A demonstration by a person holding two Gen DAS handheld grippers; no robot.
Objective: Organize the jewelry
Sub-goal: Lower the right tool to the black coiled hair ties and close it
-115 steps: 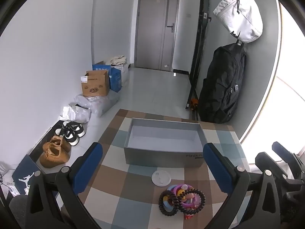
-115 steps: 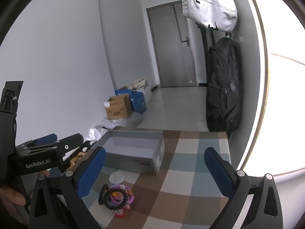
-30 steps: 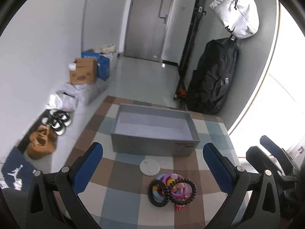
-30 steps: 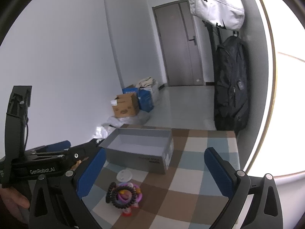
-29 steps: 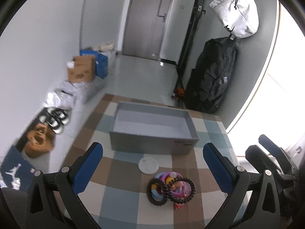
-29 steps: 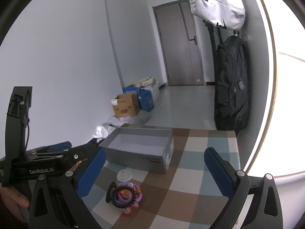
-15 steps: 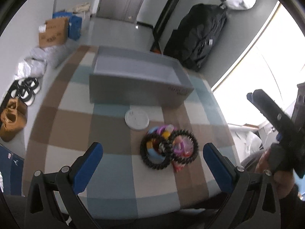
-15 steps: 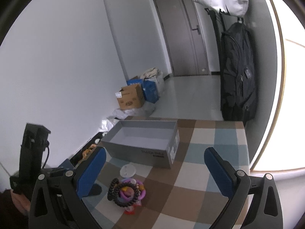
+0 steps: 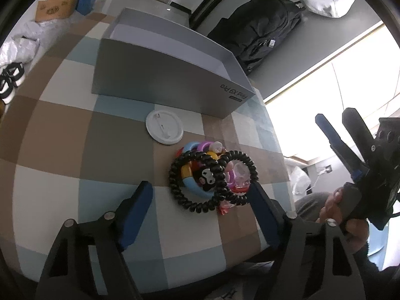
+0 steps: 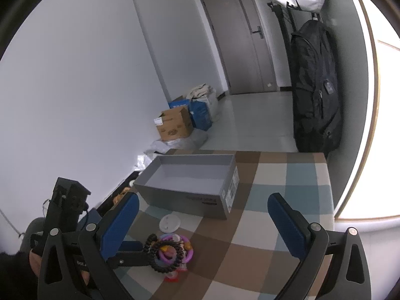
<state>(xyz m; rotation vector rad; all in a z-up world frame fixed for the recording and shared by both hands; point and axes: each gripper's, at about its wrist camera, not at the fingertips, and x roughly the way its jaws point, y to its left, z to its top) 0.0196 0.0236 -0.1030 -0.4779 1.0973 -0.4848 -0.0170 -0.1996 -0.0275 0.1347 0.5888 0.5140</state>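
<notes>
The tangled heap of black spiral hair ties and pink, purple, blue and yellow plastic bangles (image 9: 211, 177) lies on the brown, blue and cream checked surface (image 9: 57, 150), just in front of the open grey cardboard box (image 9: 160, 75) and beside a flat round white lid (image 9: 164, 127). A small black cartoon charm sits in the middle of the heap, and two black coils overlap across the coloured rings.

The left gripper (image 9: 200, 205) hangs low over the near side of the heap, its blue fingers (image 9: 136, 207) spread wide on either side and holding nothing. The step in hand looks like the first pick-up. Since the pieces are interlocked, closing on the whole heap would likely drag several at once or spill them; a cleaner way is to bring one finger inside the nearest black coil and the other outside it, pinch its rim, and lift slowly to see what comes along.

The right gripper (image 10: 202, 215) is held up well to the right of the heap, fingers wide apart and empty; it could pin the remaining rings down.
</notes>
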